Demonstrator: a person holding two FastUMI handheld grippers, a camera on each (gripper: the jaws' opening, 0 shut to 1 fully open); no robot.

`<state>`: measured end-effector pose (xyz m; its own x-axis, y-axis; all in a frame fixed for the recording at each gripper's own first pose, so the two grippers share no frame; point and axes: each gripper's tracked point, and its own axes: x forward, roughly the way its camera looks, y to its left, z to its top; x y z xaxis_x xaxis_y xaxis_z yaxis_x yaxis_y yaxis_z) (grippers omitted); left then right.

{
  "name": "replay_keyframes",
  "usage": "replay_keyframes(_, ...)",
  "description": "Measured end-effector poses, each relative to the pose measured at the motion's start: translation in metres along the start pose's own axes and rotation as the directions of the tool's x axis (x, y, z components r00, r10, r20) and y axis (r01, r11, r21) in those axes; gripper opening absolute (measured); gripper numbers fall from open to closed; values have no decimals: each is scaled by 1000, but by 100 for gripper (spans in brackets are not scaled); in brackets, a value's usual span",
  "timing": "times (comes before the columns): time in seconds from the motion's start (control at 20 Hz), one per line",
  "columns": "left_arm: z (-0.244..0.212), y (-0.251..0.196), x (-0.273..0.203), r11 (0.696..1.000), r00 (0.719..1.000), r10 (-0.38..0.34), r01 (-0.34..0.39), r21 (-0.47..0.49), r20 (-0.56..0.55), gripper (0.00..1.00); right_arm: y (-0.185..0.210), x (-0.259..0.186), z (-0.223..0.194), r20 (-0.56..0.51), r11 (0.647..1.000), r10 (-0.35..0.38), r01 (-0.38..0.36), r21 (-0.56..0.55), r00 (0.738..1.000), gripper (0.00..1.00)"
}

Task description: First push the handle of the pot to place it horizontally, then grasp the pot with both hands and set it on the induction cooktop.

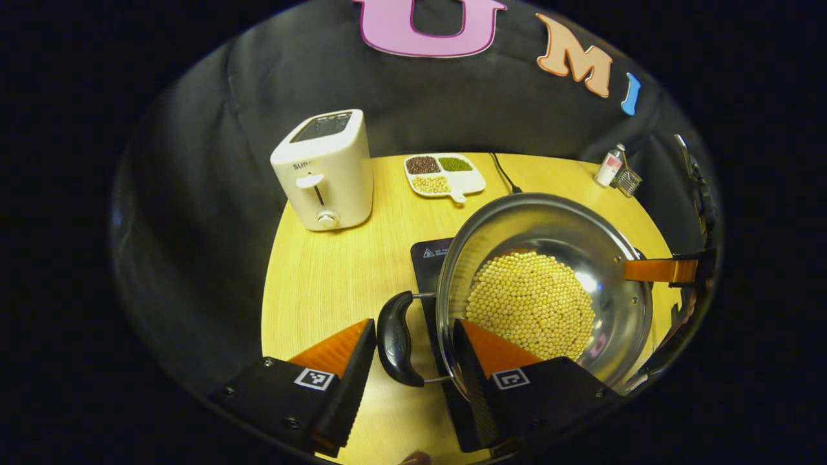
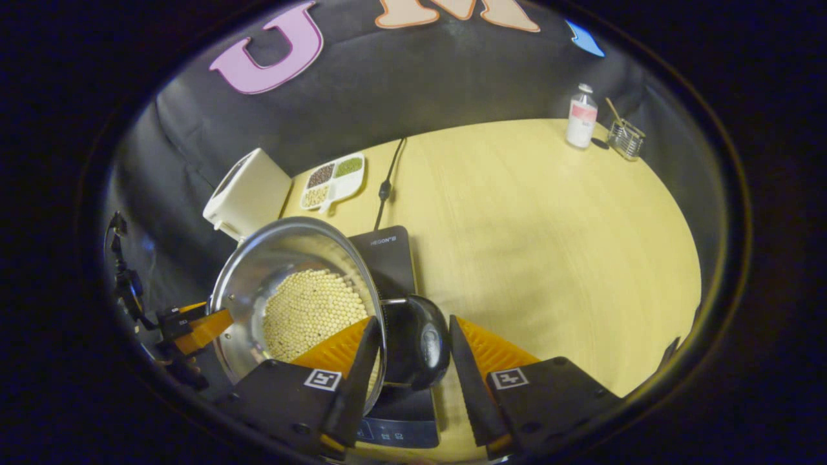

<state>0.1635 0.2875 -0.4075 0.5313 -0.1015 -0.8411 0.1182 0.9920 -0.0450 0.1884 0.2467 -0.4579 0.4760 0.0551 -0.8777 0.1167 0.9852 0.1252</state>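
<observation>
- Left gripper view, upper left: toaster [image 1: 325, 169] upright on table [image 1: 336, 278], well clear of my work area. No concern.
- Upper centre: divided dish [image 1: 444, 174] w/ three kinds of beans, apart from the pot.
- Centre: pot [image 1: 549, 284], steel, holding pale beans, sits over induction cooktop [image 1: 428, 258]; dark slab shows under its left rim. I judge it on or just above the plate; can't tell if weight is fully down.
- Lower centre: left gripper [image 1: 413, 345] open, jaws straddling left pot handle [image 1: 395, 339]; a gap shows on the outer side, inner finger sits at the pot wall. Not clamped as far as I can see.
- Right edge: the other gripper's finger reaches the far rim.
- Right gripper view, left of frame: pot w/ beans [image 2: 313, 310], toaster and dish behind it at upper left.
- Lower centre: right gripper [image 2: 413, 349] open around right pot handle [image 2: 418, 342]; one finger over the rim inside the pot, one outside the knob. Gaps visible, no firm hold.
- Bottom centre: cooktop control panel [image 2: 394, 426] under the pot edge.
- Upper right: bottle [image 2: 581, 116] and small glass [image 2: 625, 139], well apart.
- Advice for step in hand: keep both sides level so beans don't shift, confirm base is centred on the plate, then back both grippers straight out w/o snagging the handles.
</observation>
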Motion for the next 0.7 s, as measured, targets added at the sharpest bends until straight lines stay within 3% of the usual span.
replay_keyframes(0.35,-14,-16,-46,996,996,74,-72,-43,50,80,3,-44,2,104,993,95,-87,-86,990,95)
replay_keyframes(0.5,-16,-34,-77,992,988,120,-114,-58,95,84,-7,-77,-3,146,980,146,-123,-156,979,94)
replay_keyframes(0.55,-16,-44,-87,990,985,130,-122,-67,116,85,-14,-90,-5,165,977,159,-130,-171,973,99)
replay_keyframes(0.65,-15,-70,-112,990,976,133,-123,-68,171,84,-27,-114,-11,207,972,188,-152,-179,960,94)
replay_keyframes(0.7,-16,-78,-125,988,971,150,-141,-62,189,84,-33,-124,-16,216,970,204,-168,-175,955,99)
